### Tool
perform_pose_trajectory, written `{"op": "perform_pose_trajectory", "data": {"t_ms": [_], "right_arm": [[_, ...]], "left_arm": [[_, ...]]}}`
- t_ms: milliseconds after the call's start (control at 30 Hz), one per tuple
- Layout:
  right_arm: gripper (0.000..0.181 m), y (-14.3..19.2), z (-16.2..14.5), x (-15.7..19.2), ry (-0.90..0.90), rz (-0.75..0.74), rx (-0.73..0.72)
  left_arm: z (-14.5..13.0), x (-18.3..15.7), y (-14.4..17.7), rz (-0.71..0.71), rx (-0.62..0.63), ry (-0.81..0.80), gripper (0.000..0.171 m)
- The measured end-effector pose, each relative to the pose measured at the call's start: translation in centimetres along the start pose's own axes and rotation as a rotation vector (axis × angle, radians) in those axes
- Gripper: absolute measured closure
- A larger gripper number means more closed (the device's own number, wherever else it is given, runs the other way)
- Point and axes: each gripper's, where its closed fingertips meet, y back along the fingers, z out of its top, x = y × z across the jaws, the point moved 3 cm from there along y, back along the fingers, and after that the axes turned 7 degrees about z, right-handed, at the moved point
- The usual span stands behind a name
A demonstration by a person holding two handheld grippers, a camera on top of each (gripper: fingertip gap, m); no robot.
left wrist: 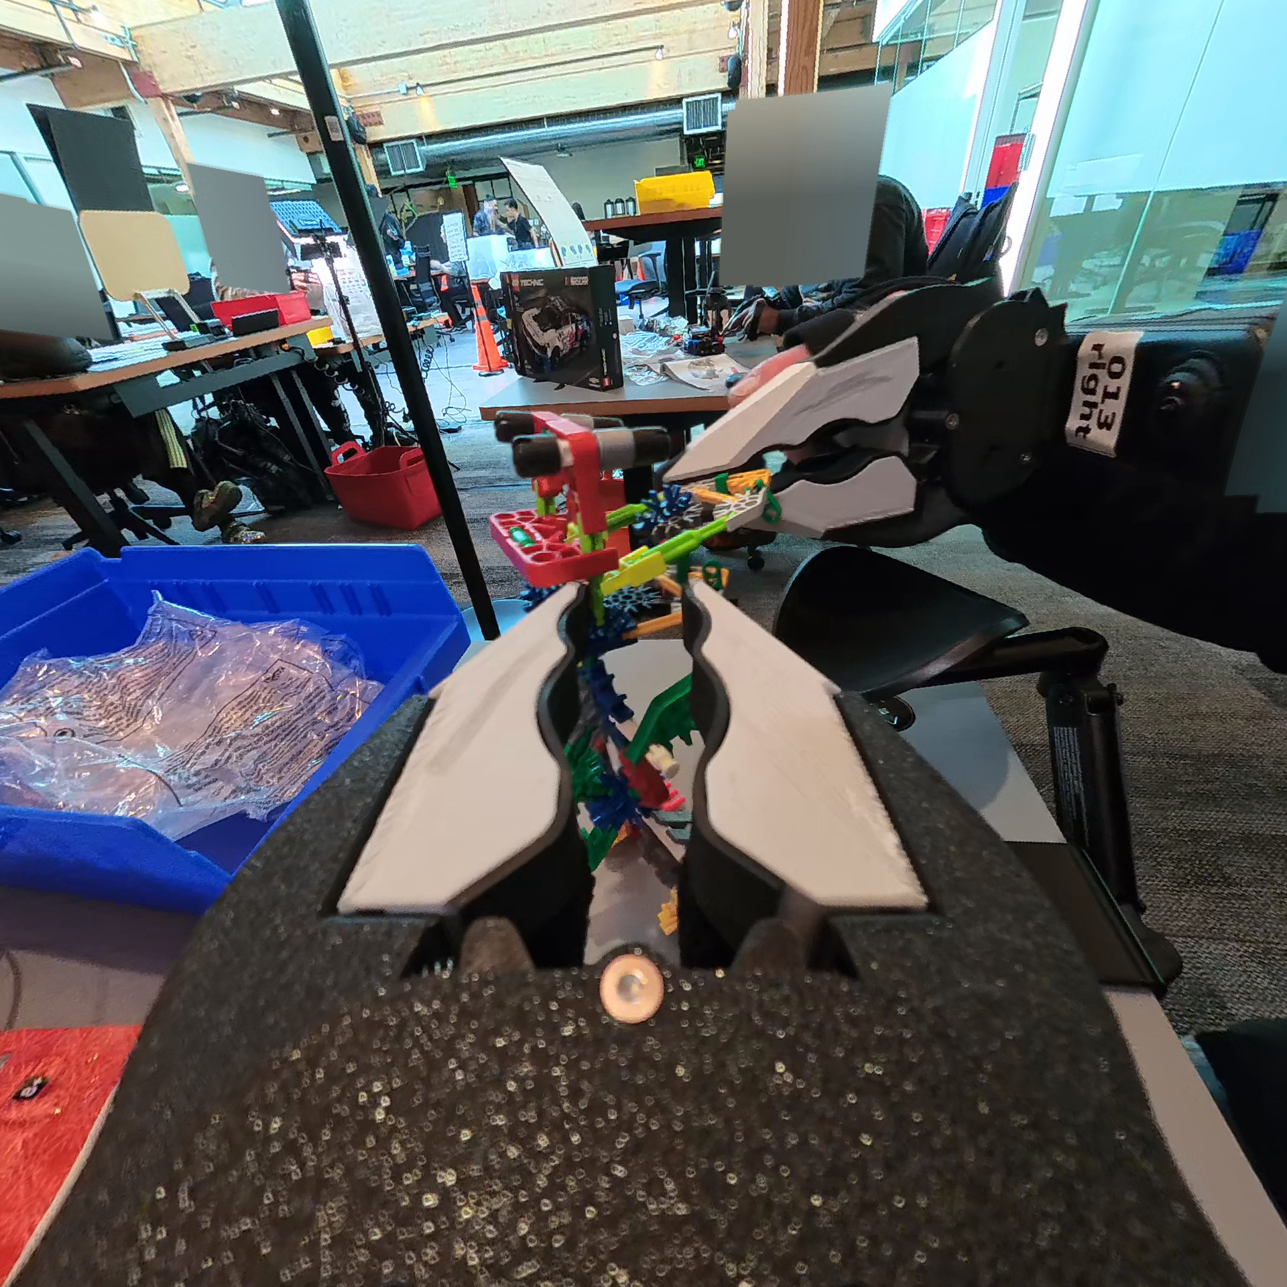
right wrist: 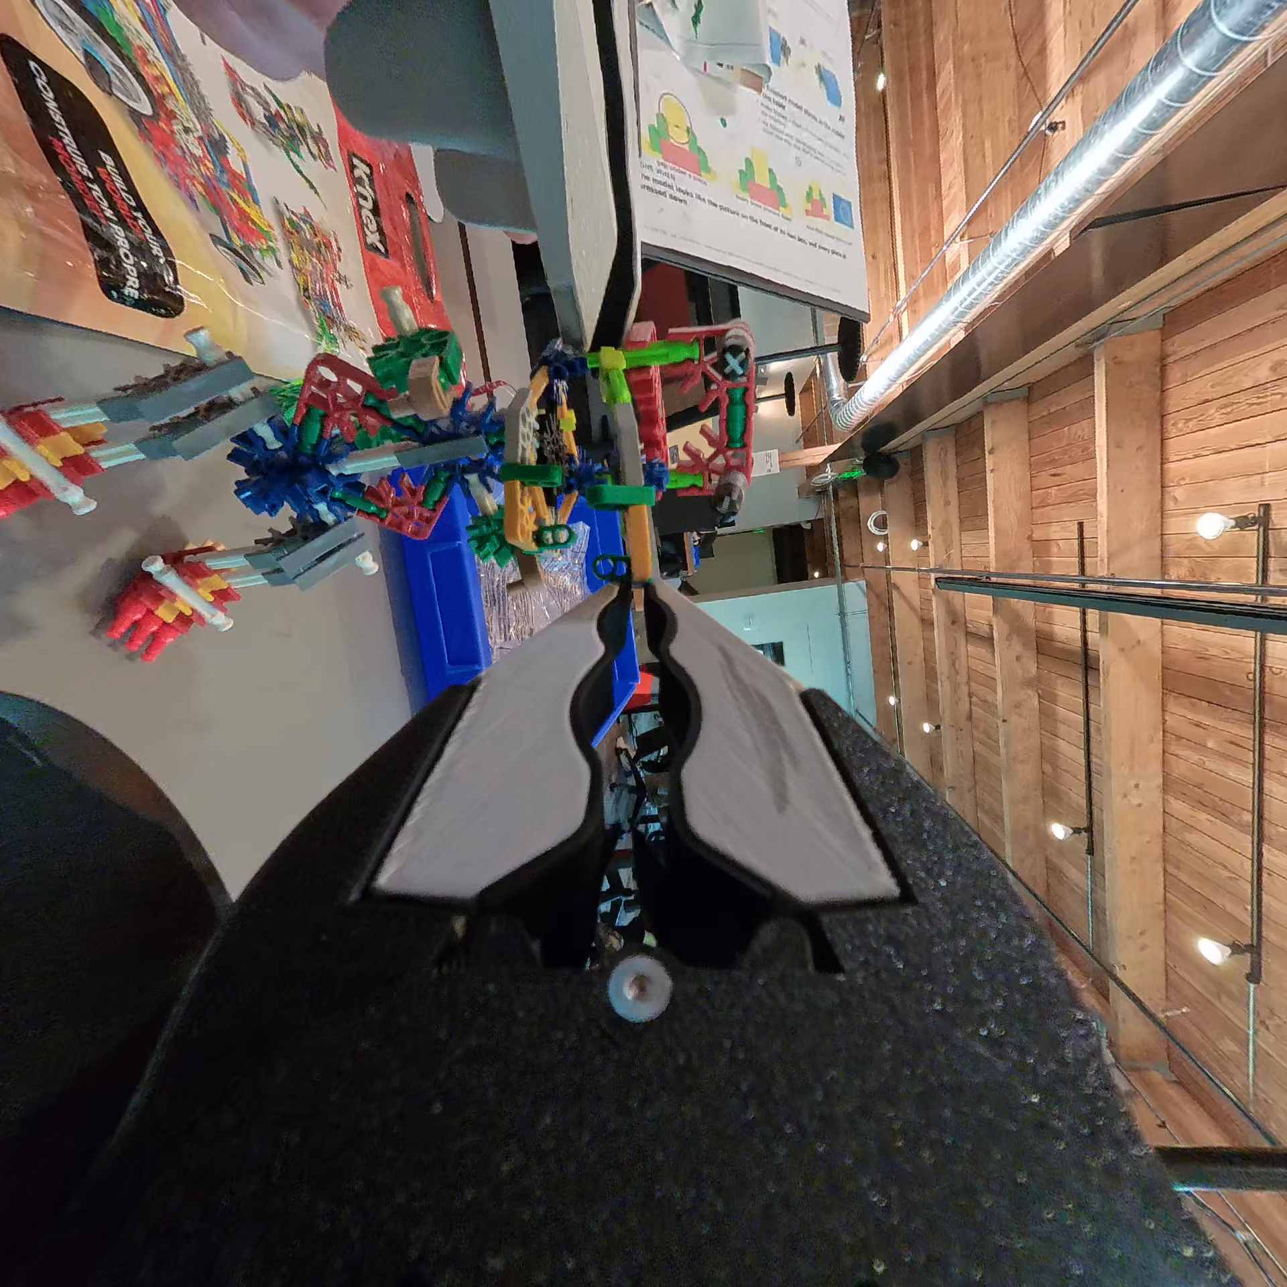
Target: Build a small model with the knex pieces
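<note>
While the right gripper (right wrist: 630, 592) pinches the toy model's (left wrist: 592, 529) orange rod (right wrist: 637, 540), left gripper (left wrist: 630, 599) grips its stem; blue bin (left wrist: 230, 592) beside.

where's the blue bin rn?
Left wrist view: the blue bin sits on the left, beside the left gripper, with crumpled clear plastic bags inside. Right wrist view: it sits behind the toy model.

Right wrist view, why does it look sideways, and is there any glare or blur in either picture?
Right wrist view: rolled sideways, so the table stands upright at left; bare bulbs flare, and the right gripper looks slightly soft. Left wrist view: even daylight, the plastic bags in the blue bin glint, and straight lines bow near the edges.
</note>
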Motion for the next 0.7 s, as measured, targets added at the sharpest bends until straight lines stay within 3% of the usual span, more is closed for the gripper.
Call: {"op": "perform_pose_trajectory", "data": {"t_ms": [700], "right_arm": [[0.181, -1.5, -0.6, 0.7, -0.027, 0.045, 0.028]], "left_arm": [[-0.4, 1.0, -0.2, 0.072, -0.006, -0.054, 0.146]]}}
